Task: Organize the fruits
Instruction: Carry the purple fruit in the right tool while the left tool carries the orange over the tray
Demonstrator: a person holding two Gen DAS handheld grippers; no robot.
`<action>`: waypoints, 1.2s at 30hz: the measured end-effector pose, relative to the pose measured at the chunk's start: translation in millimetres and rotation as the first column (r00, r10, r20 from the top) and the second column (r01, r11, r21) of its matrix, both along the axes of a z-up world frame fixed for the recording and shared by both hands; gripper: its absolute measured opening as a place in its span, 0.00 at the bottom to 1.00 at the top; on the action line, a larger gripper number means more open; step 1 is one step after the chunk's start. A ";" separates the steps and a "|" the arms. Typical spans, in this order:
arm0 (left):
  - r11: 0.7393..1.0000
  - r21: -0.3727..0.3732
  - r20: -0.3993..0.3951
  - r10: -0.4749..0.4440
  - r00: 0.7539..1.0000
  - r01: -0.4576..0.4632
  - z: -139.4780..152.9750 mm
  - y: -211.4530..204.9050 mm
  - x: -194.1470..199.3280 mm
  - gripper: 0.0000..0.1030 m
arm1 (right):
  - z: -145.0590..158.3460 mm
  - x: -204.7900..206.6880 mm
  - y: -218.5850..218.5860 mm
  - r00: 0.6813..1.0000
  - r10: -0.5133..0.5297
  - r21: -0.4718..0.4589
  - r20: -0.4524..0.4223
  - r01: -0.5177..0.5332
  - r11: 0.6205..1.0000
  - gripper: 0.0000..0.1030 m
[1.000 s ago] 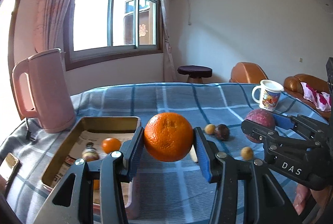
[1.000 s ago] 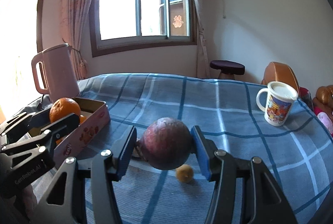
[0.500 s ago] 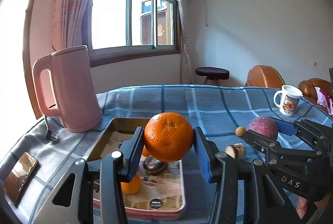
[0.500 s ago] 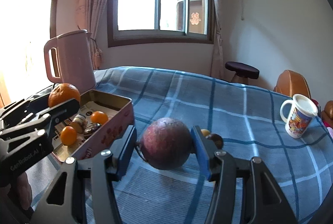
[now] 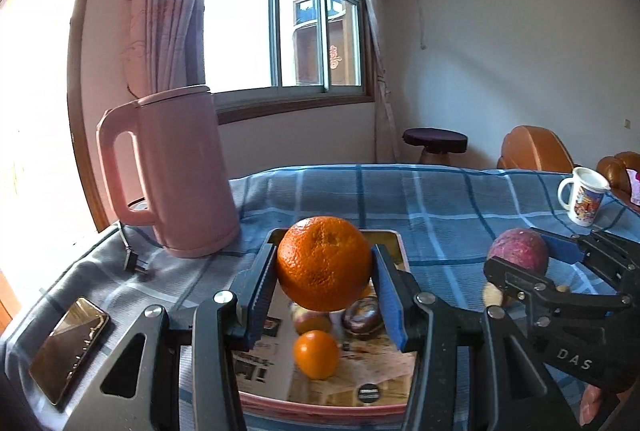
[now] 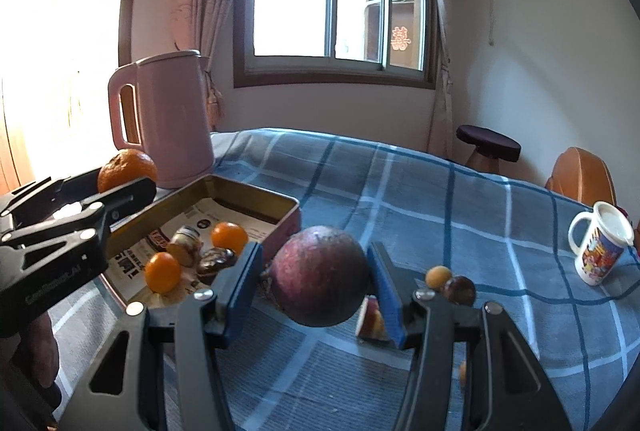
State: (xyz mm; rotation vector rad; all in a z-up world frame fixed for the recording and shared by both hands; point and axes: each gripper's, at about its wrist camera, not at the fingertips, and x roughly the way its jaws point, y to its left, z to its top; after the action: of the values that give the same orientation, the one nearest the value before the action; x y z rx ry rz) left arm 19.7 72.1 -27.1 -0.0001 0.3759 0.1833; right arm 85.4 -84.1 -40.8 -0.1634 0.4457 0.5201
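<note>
Left wrist view put the left gripper (image 5: 325,277) at lower centre, its jaws closed on a large orange (image 5: 324,263) held in the air directly above the tin tray (image 5: 394,243); a straight descent would land it among the small orange (image 5: 316,354) and dark fruit (image 5: 362,315) already inside. At the right of that frame the right gripper (image 5: 520,263) hung over the blue checked cloth (image 5: 440,199) beyond the tray's right edge, so the left hand was plainly the nearer of the two. Seen from the right wrist, the right gripper (image 6: 316,289) had its jaws clamped on a purple-red round fruit (image 6: 320,275) at centre, with the tray at centre left (still a sideways move away). Loose fruits (image 6: 450,283) lay on the cloth at centre right.

Compared with a second ago, the tray had slid from the lower left of the left wrist frame to squarely beneath the orange, and the pink kettle (image 5: 180,171) loomed larger; both grips were unchanged.
</note>
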 end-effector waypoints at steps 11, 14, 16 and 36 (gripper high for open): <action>0.998 -0.007 -0.040 0.065 0.997 -0.066 -4.6 32.6 6.6 0.48 | 4.2 -0.3 34.3 0.998 0.069 -0.001 -0.009 -0.069 0.998 0.55; 0.997 -0.011 -0.058 0.078 0.995 -0.079 -7.5 40.4 9.0 0.48 | 3.1 -1.5 46.9 0.995 0.098 -0.003 -0.018 -0.098 0.995 0.55; 0.996 -0.015 -0.070 0.087 0.994 -0.088 -10.3 45.6 9.8 0.48 | 1.2 -3.0 56.0 0.993 0.117 -0.009 -0.025 -0.117 0.993 0.55; 0.993 -0.040 -0.142 0.106 0.984 -0.112 -27.5 67.9 15.0 0.48 | -21.2 -5.4 94.2 0.978 0.186 -0.077 -0.090 -0.193 0.978 0.55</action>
State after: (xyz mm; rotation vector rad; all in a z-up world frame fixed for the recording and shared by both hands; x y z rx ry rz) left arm 34.7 140.0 -54.6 -0.0552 0.5201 0.2835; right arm 79.9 10.0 -62.1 -0.2697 0.5365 0.6976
